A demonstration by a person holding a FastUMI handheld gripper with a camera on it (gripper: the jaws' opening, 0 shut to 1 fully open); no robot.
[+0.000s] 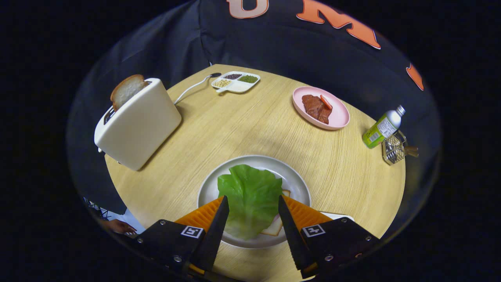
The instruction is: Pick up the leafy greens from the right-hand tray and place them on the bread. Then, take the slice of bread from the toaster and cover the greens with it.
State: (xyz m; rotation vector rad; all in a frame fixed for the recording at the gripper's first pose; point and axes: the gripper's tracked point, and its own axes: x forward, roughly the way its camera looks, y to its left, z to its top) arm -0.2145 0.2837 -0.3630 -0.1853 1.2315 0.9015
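Now the leafy greens [250, 197] lie on the bread [276, 227], between the wide-spread tool [250, 203] fingers.

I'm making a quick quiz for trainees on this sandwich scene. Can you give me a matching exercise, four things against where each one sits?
Things:
1. leafy greens
2. slice of bread
3. pink plate
4. bottle

Places:
A. standing up out of the toaster
B. beside the wire basket, at the table's edge
C. on the bread on the grey plate, between the open fingers of the gripper
D. beyond the grey plate, holding brown meat

Pairs: 1-C, 2-A, 3-D, 4-B
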